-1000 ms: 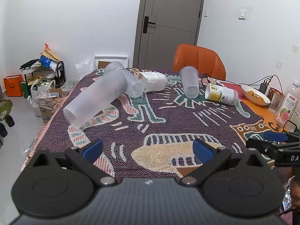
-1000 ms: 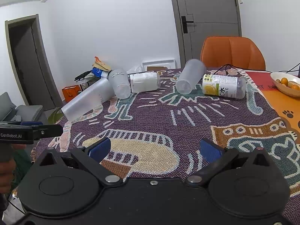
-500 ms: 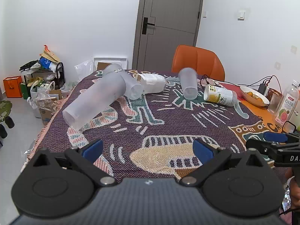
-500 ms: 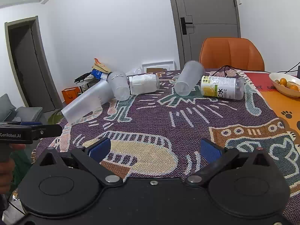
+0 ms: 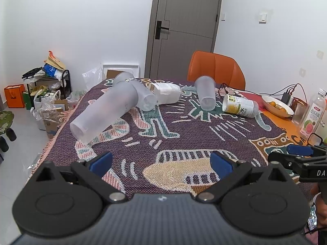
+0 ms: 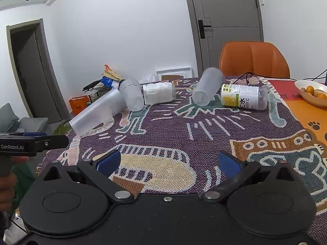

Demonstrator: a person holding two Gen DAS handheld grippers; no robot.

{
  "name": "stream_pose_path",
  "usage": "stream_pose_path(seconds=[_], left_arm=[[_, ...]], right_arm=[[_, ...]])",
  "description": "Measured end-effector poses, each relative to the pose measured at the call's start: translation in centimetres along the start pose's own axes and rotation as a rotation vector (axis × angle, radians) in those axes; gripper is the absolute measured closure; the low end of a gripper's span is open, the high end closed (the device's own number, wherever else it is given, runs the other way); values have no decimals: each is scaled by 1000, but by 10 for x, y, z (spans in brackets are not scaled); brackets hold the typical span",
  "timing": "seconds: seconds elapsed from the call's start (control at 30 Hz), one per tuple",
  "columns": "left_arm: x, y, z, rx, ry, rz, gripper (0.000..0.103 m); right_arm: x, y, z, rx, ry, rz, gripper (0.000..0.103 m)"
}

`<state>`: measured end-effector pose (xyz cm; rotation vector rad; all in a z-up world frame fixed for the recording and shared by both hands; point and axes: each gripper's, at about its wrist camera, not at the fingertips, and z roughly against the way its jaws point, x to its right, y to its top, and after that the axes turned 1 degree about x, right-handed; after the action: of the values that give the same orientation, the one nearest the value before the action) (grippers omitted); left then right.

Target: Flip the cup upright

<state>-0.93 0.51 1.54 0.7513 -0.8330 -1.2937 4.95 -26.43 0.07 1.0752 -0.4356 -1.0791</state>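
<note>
Three frosted plastic cups lie on their sides on the patterned cloth. A long cup (image 5: 104, 113) (image 6: 98, 112) lies at the left edge. A shorter cup (image 5: 141, 95) (image 6: 131, 95) rests against its far end. A third cup (image 5: 205, 96) (image 6: 207, 89) lies further right. My left gripper (image 5: 161, 163) is open and empty over the near part of the table; it also shows in the right wrist view (image 6: 40, 141). My right gripper (image 6: 169, 162) is open and empty; it shows at the right edge of the left wrist view (image 5: 296, 153).
A paper-wrapped jar (image 5: 166, 92) and a yellow-labelled bottle (image 5: 240, 106) (image 6: 244, 99) lie on the cloth (image 5: 194, 130). A fruit bowl (image 6: 311, 89), a juice bottle (image 5: 312, 116) and cables stand at the right. An orange chair (image 5: 216, 69) stands behind the table.
Both grippers have drawn back and risen a little, so the cups look slightly farther away. Nothing on the table has moved.
</note>
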Motion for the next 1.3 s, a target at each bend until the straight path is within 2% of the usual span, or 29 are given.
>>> stream_pose_path(seconds=[0.83,1.3], left_arm=[[-3,-2,3,9,4,0,2],[-18,14,-16,19,57,36,2]], right_arm=[[2,1,-3,-4,-3,1,0],[-5,23,-35,-15,41,47,0]])
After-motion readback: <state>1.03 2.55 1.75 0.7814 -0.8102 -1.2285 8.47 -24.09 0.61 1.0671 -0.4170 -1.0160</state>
